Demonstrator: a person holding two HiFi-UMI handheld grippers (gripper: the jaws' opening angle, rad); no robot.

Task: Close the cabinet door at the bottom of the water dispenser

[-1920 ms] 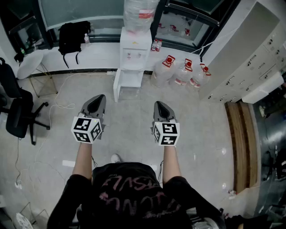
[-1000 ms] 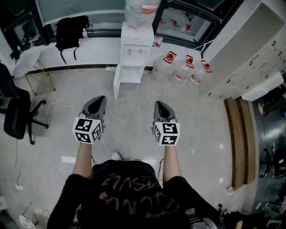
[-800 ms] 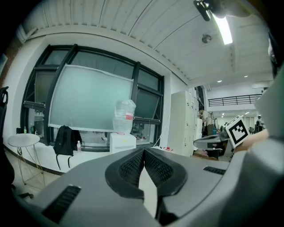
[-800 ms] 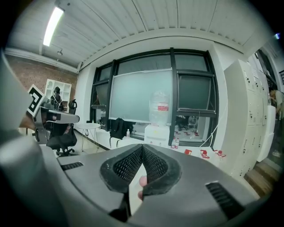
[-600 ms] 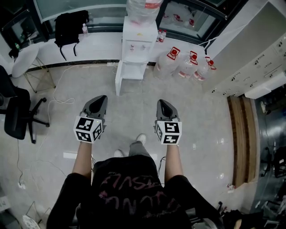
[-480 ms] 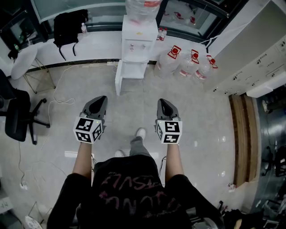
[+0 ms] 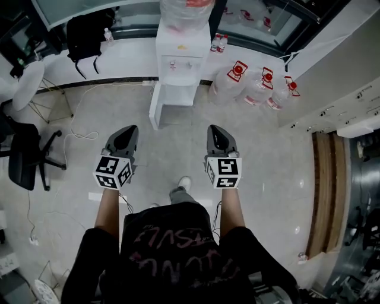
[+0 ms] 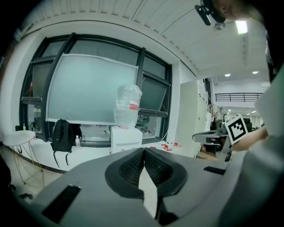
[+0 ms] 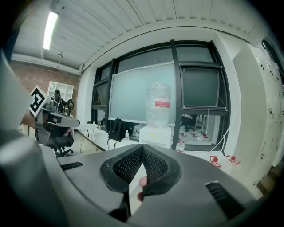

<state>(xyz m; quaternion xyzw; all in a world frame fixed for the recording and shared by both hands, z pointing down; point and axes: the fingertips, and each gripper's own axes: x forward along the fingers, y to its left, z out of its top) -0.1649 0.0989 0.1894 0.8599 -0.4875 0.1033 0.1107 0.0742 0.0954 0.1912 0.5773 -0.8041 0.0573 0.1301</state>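
Carries left gripper [image 7: 124, 138] and right gripper [image 7: 217, 136] side by side above the floor [image 7: 172, 155], both with pads pressed together and hold of nothing. Stands well apart from the water dispenser [image 7: 176, 62] ahead by the window wall, topped with a bottle [image 7: 184, 12]. Shows the white cabinet door [image 7: 154, 113] at its bottom swung out leftward, baring the compartment [image 7: 177, 98]. Probably leaves everything to do: approach, meet the door, push it flush.
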